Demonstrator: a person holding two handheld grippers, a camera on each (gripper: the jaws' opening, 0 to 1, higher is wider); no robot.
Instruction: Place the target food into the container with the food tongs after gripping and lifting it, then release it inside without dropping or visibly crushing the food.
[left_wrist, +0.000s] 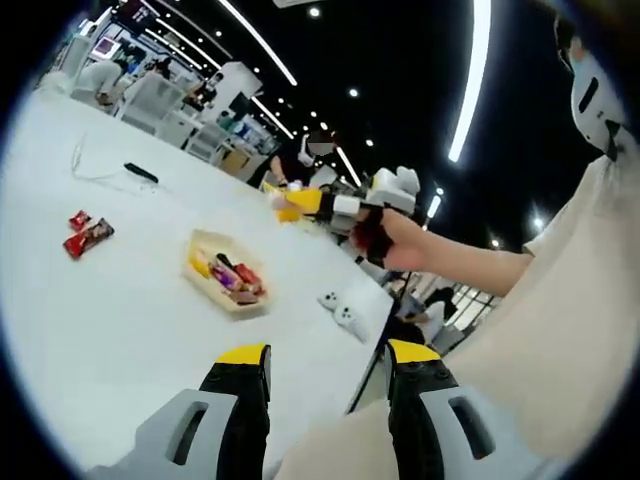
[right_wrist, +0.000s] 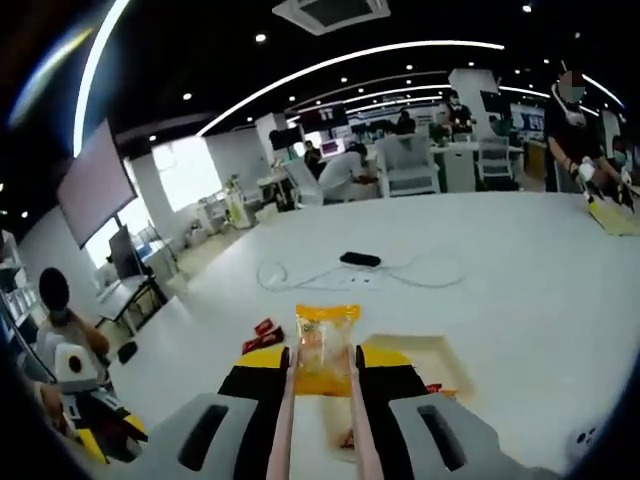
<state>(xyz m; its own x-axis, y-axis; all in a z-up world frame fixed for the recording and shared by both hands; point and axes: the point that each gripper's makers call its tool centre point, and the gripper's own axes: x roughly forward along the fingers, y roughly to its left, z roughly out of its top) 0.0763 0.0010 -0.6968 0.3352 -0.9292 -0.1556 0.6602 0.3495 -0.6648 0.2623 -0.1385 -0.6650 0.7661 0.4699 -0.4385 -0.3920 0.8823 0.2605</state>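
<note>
In the right gripper view, the right tongs (right_wrist: 320, 385) are closed on a yellow-orange snack packet (right_wrist: 325, 352), pinched upright between two thin pink blades that run up from the yellow-tipped jaws. The packet hangs in the air above the white desk (right_wrist: 520, 270), over the near edge of a shallow beige tray (right_wrist: 440, 352) that lies just beyond and to the right of the jaws. A small red packet (right_wrist: 264, 327) lies on the desk just left of the held packet, and farther off a black device (right_wrist: 359, 260) sits among loops of white cable (right_wrist: 420, 272). In the left gripper view, the left tongs (left_wrist: 325, 365) stand open with nothing between their yellow-tipped jaws, held low near the desk edge (left_wrist: 130, 310). The tray (left_wrist: 200, 245) shows there with several wrapped snacks (left_wrist: 232, 277) inside, red, yellow and purple. Two red packets (left_wrist: 87, 234) lie on the desk well to its left, and a white controller (left_wrist: 343, 311) lies near its right. Above the tray a gloved hand (left_wrist: 385, 237) holds the other gripper, with the yellow packet (left_wrist: 297, 203) at its tip. A person's pale sleeve (left_wrist: 570, 330) shows on the right side.
</note>
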